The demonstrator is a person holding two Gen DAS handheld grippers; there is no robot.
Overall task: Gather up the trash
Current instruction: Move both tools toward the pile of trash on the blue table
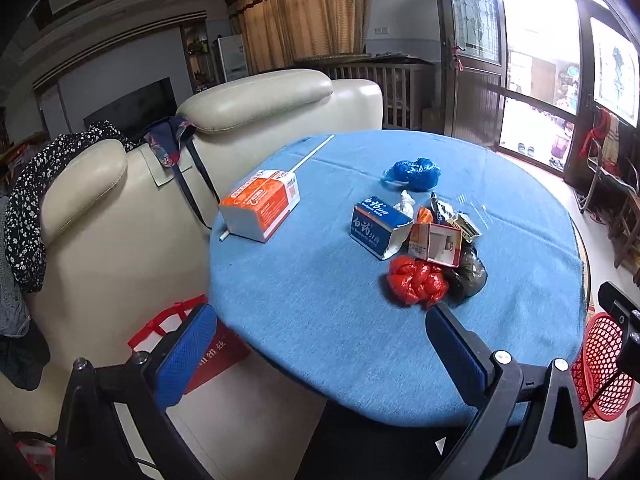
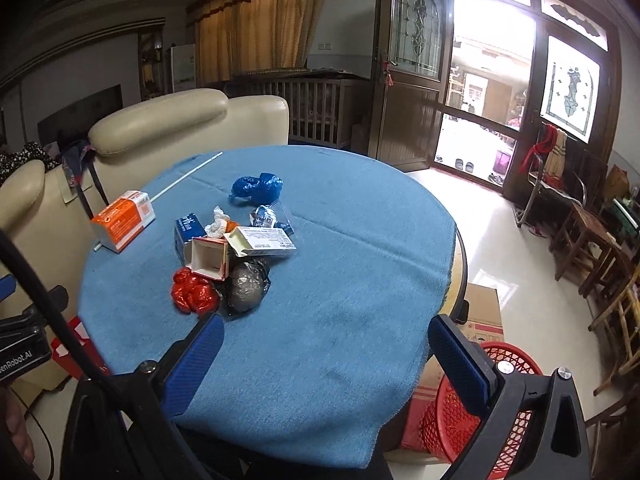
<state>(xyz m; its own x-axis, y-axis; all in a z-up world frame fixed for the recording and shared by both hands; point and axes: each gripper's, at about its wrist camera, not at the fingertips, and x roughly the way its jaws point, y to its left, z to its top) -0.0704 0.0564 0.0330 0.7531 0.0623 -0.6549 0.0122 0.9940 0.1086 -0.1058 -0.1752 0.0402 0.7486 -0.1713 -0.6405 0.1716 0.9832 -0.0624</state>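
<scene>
Both the left gripper (image 1: pixel 320 336) and right gripper (image 2: pixel 326 346) hung released and empty above the near table edge. The trash pile (image 2: pixel 228 256) lay mid-cloth, touching; a careless pinch could scatter the loose boxes. The red basket (image 2: pixel 472 408) waited beside the blue-clothed table (image 2: pixel 340 280); beyond stood the sofa (image 1: pixel 256 104) and bright doorway (image 2: pixel 484 92).

My table (image 2: pixel 340 280) wears a matt, slightly rough blue cloth; the red bag (image 2: pixel 194 292) and black bag (image 2: pixel 246 286) are glossy crinkled plastic; the orange box (image 1: pixel 262 206) is smooth cardboard; the far sofa (image 1: pixel 256 96) shines like leather; my basket (image 2: pixel 460 420) is red plastic mesh.
</scene>
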